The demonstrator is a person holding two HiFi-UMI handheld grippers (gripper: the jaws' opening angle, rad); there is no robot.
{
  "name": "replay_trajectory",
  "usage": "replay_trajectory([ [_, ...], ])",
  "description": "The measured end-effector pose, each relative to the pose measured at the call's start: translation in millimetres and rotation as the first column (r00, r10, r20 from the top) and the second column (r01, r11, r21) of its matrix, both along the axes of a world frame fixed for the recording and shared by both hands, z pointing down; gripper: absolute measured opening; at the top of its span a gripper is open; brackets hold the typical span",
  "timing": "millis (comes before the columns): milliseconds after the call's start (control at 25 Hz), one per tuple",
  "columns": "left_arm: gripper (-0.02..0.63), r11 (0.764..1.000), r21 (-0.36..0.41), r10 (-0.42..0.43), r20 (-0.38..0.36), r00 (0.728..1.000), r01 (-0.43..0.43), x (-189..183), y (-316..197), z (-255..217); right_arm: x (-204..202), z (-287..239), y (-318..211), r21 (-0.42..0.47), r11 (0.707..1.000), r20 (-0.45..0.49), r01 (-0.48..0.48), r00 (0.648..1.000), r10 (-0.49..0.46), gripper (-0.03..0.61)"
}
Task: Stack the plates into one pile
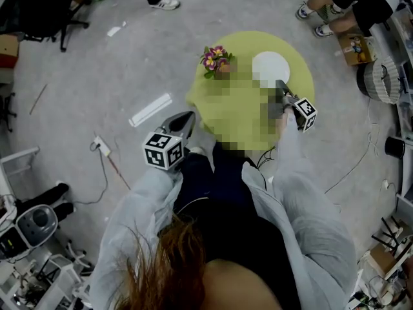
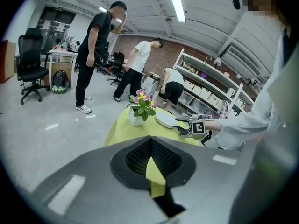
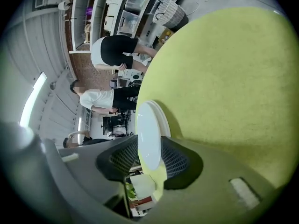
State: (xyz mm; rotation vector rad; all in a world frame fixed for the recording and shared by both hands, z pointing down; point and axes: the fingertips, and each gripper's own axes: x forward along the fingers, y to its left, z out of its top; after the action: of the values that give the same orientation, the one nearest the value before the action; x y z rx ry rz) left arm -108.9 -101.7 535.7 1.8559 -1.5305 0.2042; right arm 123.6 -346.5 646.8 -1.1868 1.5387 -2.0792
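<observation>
A stack of white plates lies on the round yellow-green table, on its far right part. My right gripper reaches over the table's near side to the stack. In the right gripper view the plates' rim sits between the pads of that gripper, which stand slightly apart and do not press on it. My left gripper hovers at the table's near left edge, away from the plates, shut and empty. In the left gripper view the left gripper points toward the plates.
A white pot of pink and yellow flowers stands on the table left of the plates. Several people stand on the grey floor beyond it. Office chairs, shelves, floor cables and a white strip surround the table.
</observation>
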Motion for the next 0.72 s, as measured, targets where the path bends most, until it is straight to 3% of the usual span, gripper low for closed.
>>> replay_trajectory([
  [280, 0.012, 1.000, -0.001, 0.024, 0.001, 1.000, -0.024, 3, -4, 1, -3, -9, -9, -0.015, 1.000, -0.003, -0.006, 1.000, 0.006, 0.251],
  [480, 0.012, 1.000, 0.001, 0.028, 0.005, 1.000, -0.028, -2, -6, 0, -10, -21, -23, -0.024, 1.000, 0.012, -0.005, 1.000, 0.005, 0.415],
  [720, 0.012, 0.999, 0.016, 0.045, 0.004, 0.999, -0.046, 2, -6, -4, -19, -27, -34, -0.088, 0.996, -0.059, 0.034, 0.997, -0.039, 0.550],
])
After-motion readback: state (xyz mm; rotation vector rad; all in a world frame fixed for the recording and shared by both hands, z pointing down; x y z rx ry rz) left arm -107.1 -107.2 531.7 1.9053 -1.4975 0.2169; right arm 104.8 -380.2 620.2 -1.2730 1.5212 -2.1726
